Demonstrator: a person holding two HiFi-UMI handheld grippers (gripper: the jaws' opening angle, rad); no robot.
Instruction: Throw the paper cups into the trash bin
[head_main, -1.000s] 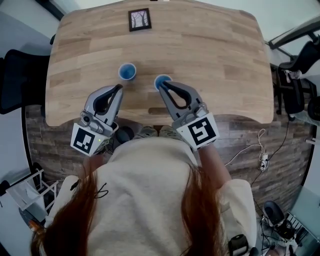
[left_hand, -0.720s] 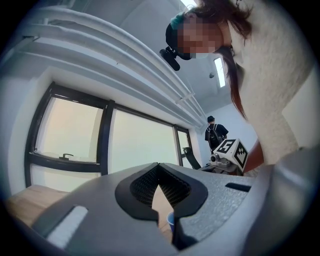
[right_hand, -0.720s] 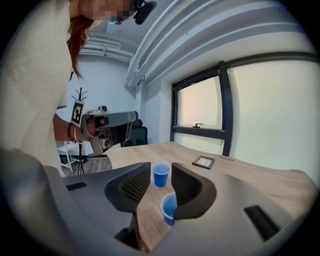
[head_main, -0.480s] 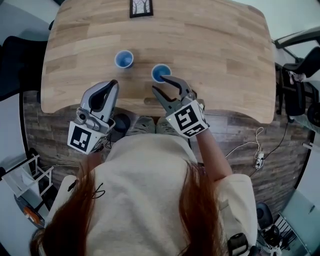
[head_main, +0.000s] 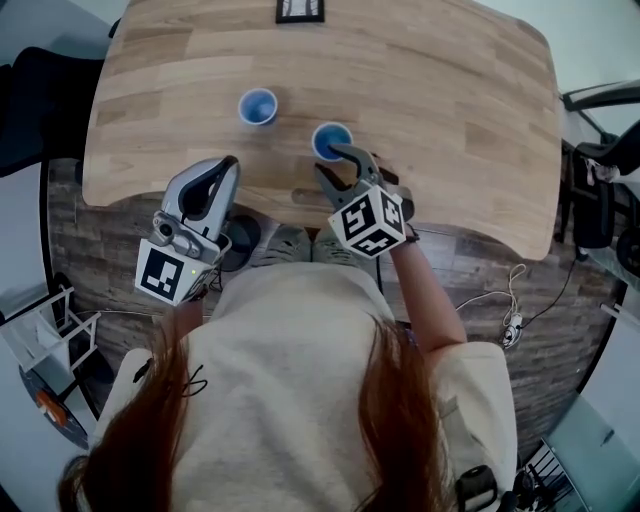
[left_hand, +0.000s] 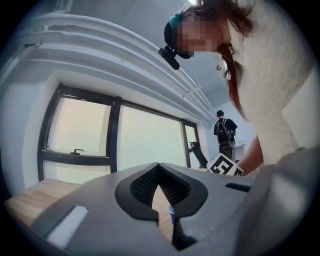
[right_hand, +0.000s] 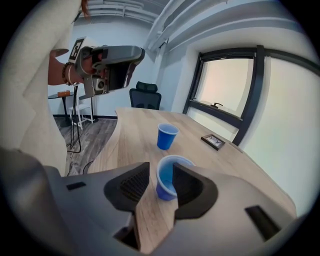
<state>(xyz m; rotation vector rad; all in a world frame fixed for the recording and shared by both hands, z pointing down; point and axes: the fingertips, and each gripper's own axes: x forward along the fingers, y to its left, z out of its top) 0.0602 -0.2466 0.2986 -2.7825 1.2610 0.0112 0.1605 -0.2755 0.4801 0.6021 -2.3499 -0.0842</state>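
Two blue paper cups stand upright on the wooden table (head_main: 450, 120): the near cup (head_main: 332, 141) (right_hand: 169, 176) and the far cup (head_main: 258, 106) (right_hand: 167, 136). My right gripper (head_main: 330, 161) (right_hand: 161, 171) tilts down at the near cup. Its jaws have just been opening and stand wide; the cup sits just past the tips, one jaw overlapping its side, no pad pressing. My left gripper (head_main: 229, 164) (left_hand: 158, 166) hovers level at the table's near edge, shut and empty, short of the far cup. A sliver of blue cup (left_hand: 171, 214) shows through its jaws.
A small framed picture (head_main: 300, 10) (right_hand: 213, 141) lies at the table's far side. A black office chair (right_hand: 145, 98) stands beyond the table end. Large windows (left_hand: 85, 137) line one wall. A person with a backpack (left_hand: 223, 131) stands far off. Cables (head_main: 500, 320) lie on the floor.
The right gripper has dropped toward the near cup, tilted downward, and its jaws went from shut to wide open. The left gripper has barely shifted.
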